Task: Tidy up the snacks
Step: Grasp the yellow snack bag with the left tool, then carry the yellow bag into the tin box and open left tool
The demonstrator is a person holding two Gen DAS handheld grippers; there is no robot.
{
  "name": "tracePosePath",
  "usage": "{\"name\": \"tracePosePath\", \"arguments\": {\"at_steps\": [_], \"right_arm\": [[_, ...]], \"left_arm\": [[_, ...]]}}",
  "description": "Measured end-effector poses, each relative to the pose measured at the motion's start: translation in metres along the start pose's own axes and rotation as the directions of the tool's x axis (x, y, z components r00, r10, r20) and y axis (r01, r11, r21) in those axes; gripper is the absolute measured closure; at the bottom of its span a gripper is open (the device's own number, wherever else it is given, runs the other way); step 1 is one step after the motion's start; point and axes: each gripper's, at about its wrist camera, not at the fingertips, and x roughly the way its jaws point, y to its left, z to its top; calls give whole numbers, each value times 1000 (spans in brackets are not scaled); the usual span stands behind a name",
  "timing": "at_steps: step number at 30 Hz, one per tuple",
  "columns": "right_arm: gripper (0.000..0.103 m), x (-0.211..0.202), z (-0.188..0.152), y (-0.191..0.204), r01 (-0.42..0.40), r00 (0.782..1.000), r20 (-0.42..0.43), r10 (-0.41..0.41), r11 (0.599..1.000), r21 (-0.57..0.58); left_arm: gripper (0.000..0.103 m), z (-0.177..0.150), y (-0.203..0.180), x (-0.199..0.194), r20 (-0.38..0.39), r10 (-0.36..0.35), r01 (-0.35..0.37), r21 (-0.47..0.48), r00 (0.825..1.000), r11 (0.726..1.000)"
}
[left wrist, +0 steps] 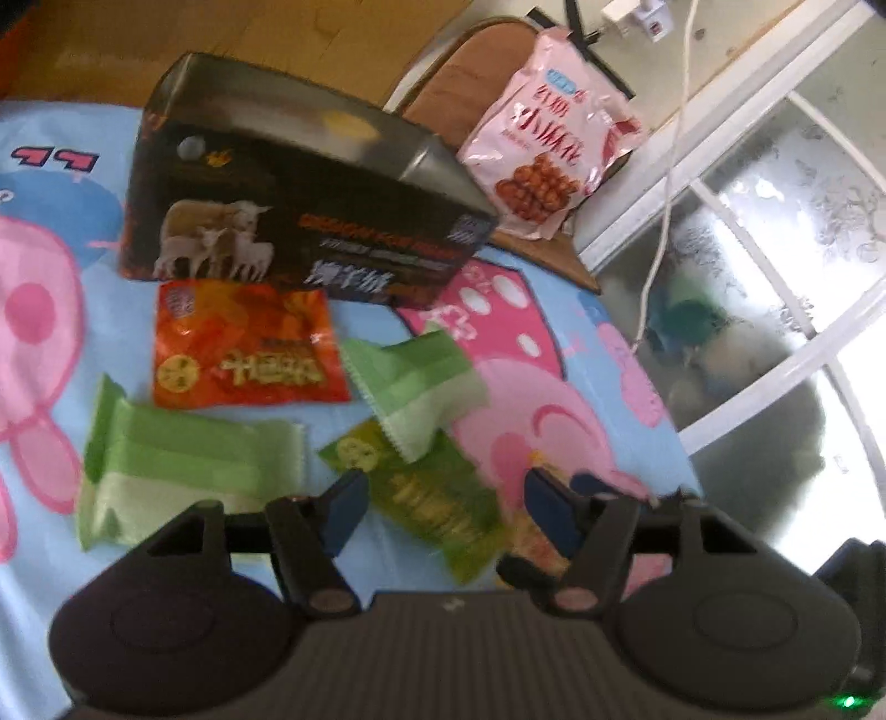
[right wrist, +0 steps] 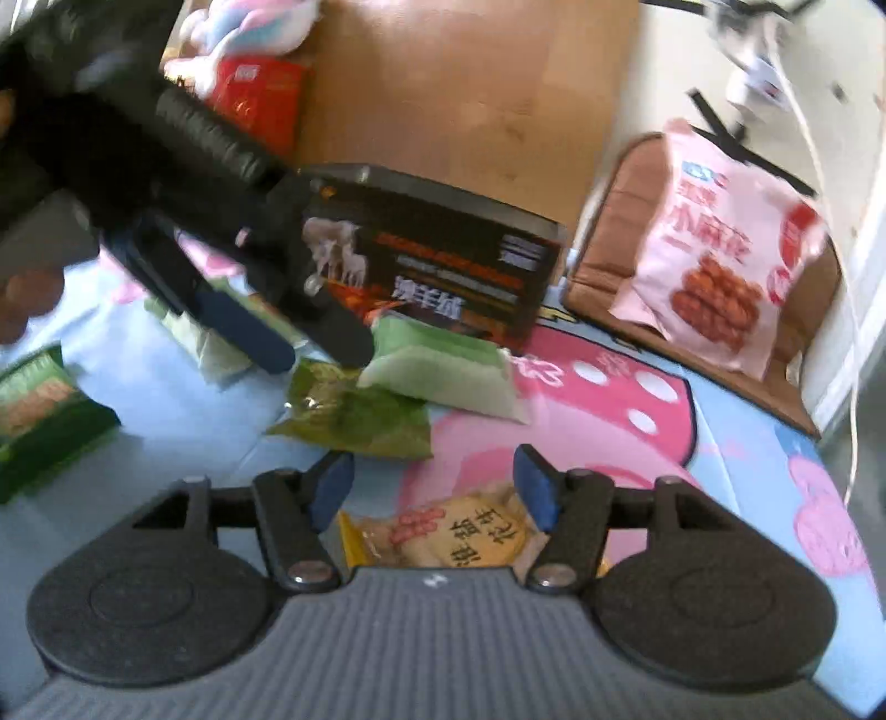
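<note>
Snack packets lie on a cartoon bed sheet (left wrist: 609,354). My left gripper (left wrist: 446,512) is open just above a yellow-green packet (left wrist: 432,498). Beyond it lie two light green packets (left wrist: 188,471) (left wrist: 415,387), an orange packet (left wrist: 243,346) and a black box with sheep on it (left wrist: 288,221). My right gripper (right wrist: 434,490) is open over a pale yellow packet (right wrist: 454,531). In the right wrist view the left gripper (right wrist: 310,346) reaches in from the upper left above the yellow-green packet (right wrist: 354,412), near a light green packet (right wrist: 443,371) and the black box (right wrist: 443,260).
A pink snack bag (left wrist: 548,155) leans on a brown cushioned chair (right wrist: 614,249) beside the bed. A green packet (right wrist: 44,421) lies at the left. A red bag (right wrist: 260,99) and a plush toy (right wrist: 249,22) sit behind. A white cable (left wrist: 659,238) hangs by the window.
</note>
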Motion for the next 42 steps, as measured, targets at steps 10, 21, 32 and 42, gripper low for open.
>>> {"name": "tracePosePath", "arguments": {"at_steps": [10, 21, 32, 42], "right_arm": [[20, -20, -32, -64, -73, 997, 8, 74, 954, 291], [74, 7, -43, -111, -314, 939, 50, 341, 789, 528], [43, -48, -55, -60, -343, 938, 12, 346, 924, 166], [67, -27, -3, -52, -291, 953, 92, 288, 957, 17]], "left_arm": [[40, -24, -49, -2, -86, -38, 45, 83, 996, 996], [50, -46, -33, 32, -163, -93, 75, -115, 982, 991], [50, -45, -28, 23, -148, -76, 63, -92, 986, 994], [76, -8, -38, -12, -44, -70, 71, 23, 997, 997]]}}
